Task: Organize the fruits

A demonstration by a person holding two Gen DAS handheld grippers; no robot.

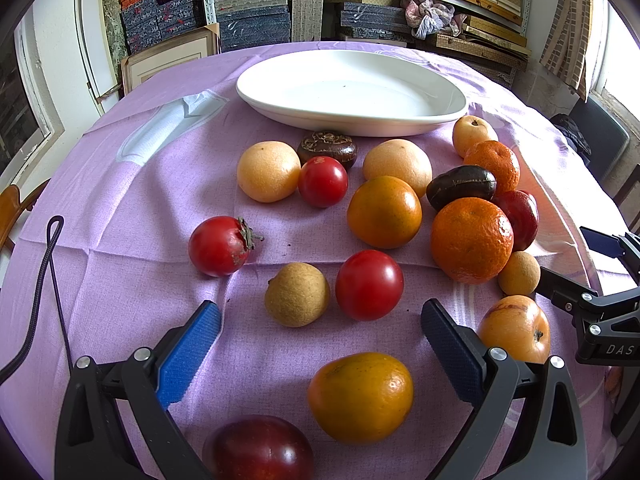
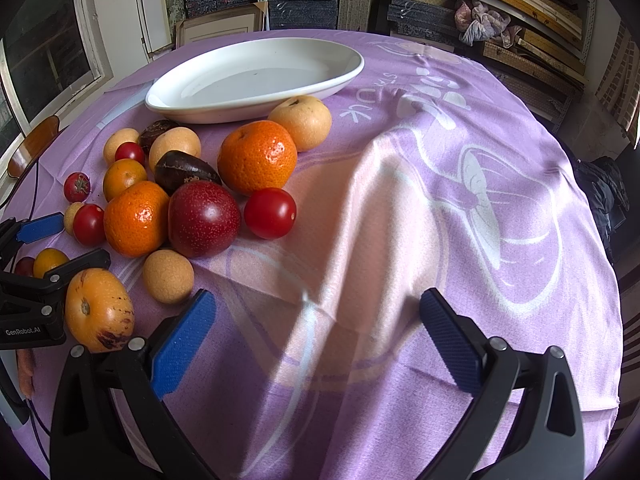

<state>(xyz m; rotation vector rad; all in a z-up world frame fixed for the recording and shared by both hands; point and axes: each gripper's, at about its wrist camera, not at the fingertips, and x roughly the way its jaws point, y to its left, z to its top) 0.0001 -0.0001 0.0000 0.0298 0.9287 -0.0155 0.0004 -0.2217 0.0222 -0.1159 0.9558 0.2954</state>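
Observation:
Many fruits lie loose on the purple cloth in front of an empty white oval plate. My left gripper is open low over the cloth. A tan round fruit and a red tomato sit just ahead of its fingertips, and an orange fruit lies between its fingers. My right gripper is open over bare cloth, right of a tan fruit and a blemished orange fruit. Two mandarins and a dark red plum lie further ahead.
Shelves stacked with boxes and frames stand behind the table. A black cable runs over the cloth at the left. A wooden chair back stands by the left edge. The cloth's right half carries only a white print.

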